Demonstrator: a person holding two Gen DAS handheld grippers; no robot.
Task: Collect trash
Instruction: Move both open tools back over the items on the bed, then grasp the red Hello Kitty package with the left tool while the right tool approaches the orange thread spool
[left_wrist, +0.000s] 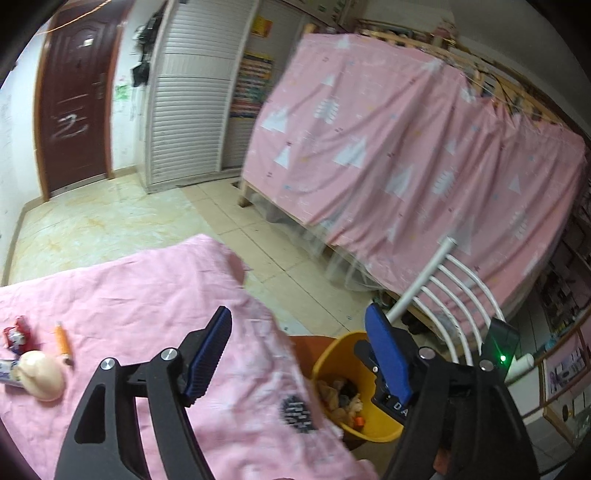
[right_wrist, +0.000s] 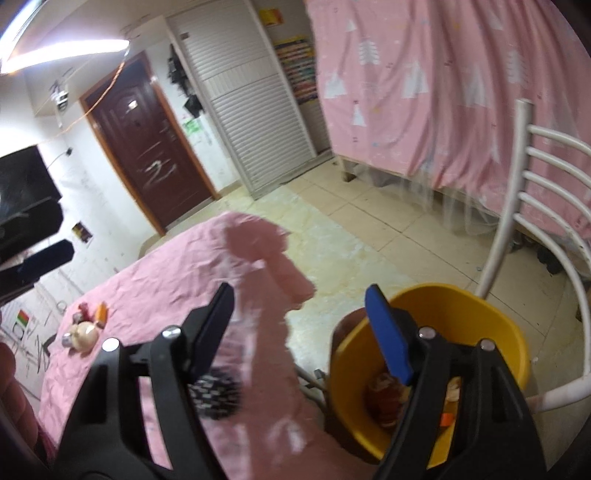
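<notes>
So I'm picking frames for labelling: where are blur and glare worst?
Left wrist view: the cloth edge by the bin smears, and the door is soft. Right wrist view: the cloth corner blurs, and the ceiling light blows out at the top left.

pink tablecloth (left_wrist: 122, 291) on the tabletop: soft woven cloth, matt and creased. yellow bin (right_wrist: 491, 325): smooth plastic with a slight sheen. left gripper (left_wrist: 295, 358) and right gripper (right_wrist: 306, 332): matt black plastic arms with bright metal pins, the jaws faced with ribbed blue pads. chair (right_wrist: 517, 192): white painted metal tubing, glossy. bed curtain (left_wrist: 406, 147): thin printed pink cloth. door (left_wrist: 74, 103): dark brown, glossy, scuffed. floor (left_wrist: 122, 221): pale glazed tiles, stained.
</notes>
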